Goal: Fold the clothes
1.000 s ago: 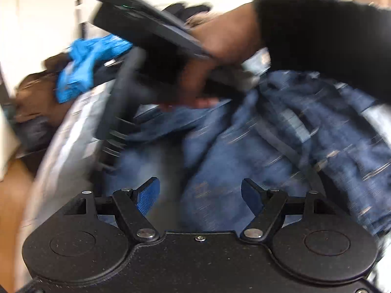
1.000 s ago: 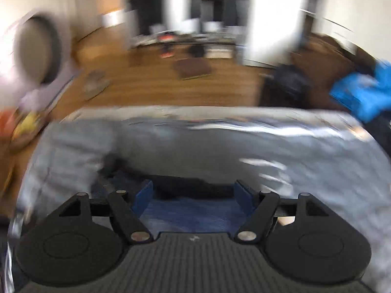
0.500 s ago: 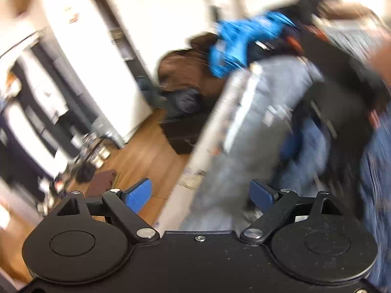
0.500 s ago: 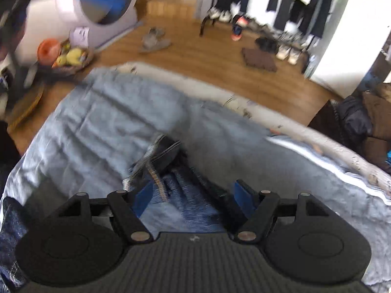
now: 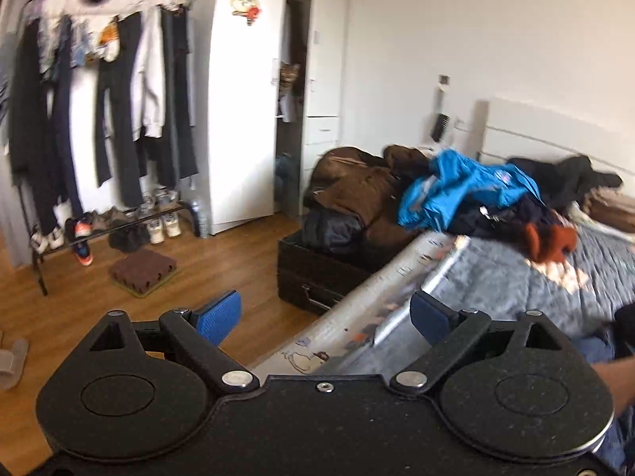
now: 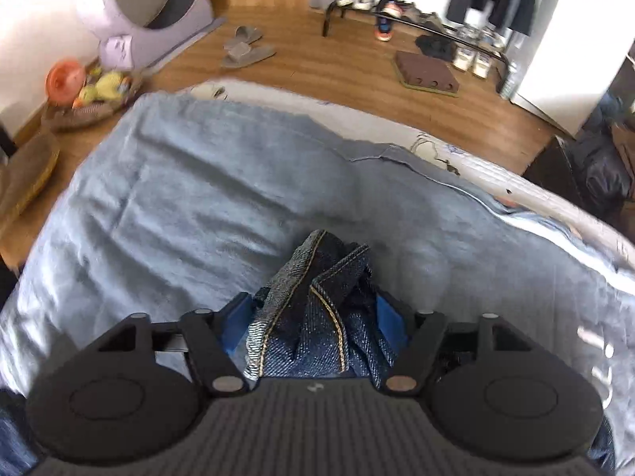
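Observation:
Dark blue denim jeans (image 6: 317,277) lie bunched on the grey blanket (image 6: 198,198) of the bed. My right gripper (image 6: 313,309) points steeply down at them; its jaws are closing, and a wad of denim with yellow-stitched seams fills the gap and touches both blue pads. My left gripper (image 5: 323,313) is raised and looks out over the bed's edge (image 5: 397,289) toward the room; its jaws are opening wide with nothing between them. A strip of denim and a hand (image 5: 617,377) show at the lower right of the left wrist view.
A heap of clothes with a bright blue jacket (image 5: 456,190) and a brown coat (image 5: 357,186) lies at the head of the bed. A black case (image 5: 313,273) stands beside the bed. On the wooden floor are a clothes rack (image 5: 99,99), slippers (image 6: 246,47) and a toy basket (image 6: 87,91).
The left gripper swung and rolled away from the jeans to face the room, its jaws widening. The right gripper dropped onto the jeans and its jaws narrowed around a bunch of denim.

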Motion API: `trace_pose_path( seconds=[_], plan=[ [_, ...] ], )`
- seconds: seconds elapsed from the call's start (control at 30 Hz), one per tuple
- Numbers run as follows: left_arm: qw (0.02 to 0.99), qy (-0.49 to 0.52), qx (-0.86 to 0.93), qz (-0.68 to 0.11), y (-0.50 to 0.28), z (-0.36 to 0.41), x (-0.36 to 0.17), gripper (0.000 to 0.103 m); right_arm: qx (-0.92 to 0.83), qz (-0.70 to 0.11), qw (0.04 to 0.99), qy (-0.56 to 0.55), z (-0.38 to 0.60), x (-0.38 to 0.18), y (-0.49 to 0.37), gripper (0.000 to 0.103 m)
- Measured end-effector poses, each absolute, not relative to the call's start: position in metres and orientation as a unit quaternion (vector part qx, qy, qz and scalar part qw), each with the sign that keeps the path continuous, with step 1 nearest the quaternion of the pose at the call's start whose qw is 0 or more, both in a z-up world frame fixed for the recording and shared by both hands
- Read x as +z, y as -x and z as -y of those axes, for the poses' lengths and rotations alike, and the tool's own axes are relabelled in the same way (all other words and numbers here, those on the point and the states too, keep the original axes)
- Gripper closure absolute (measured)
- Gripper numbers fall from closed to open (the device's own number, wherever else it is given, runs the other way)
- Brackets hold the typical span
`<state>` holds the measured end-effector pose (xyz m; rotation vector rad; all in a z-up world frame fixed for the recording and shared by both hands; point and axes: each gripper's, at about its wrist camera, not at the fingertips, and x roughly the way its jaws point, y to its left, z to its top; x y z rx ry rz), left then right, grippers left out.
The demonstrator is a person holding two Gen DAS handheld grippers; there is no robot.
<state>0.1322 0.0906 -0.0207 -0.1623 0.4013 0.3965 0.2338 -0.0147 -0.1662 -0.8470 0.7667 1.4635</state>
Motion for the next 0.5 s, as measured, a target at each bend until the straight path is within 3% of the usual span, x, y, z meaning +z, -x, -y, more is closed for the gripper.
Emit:
trace_pose_path(
  seconds=[0.03,0.07,0.1,0.5],
  plan=[
    [0.956,0.088,0.200,-0.195,-0.132,-0.094,-0.021,0.011,0.626,-0.336,0.616,0.340,0.017,-0.162,-0.238,0.048],
    [0.956,0.093,0.202,-0.192,-0.130,-0.095,-0.020,0.011,0.620,-0.342,0.633,0.314,0.020,-0.157,-0.243,0.061],
    [0.956,0.098,0.204,-0.189,-0.129,-0.097,-0.020,0.011,0.614,-0.346,0.648,0.289,0.022,-0.152,-0.247,0.067],
    [0.957,0.129,0.207,-0.160,-0.127,-0.102,-0.017,0.011,0.525,-0.249,0.812,0.061,0.025,-0.070,-0.323,0.070]
  ],
)
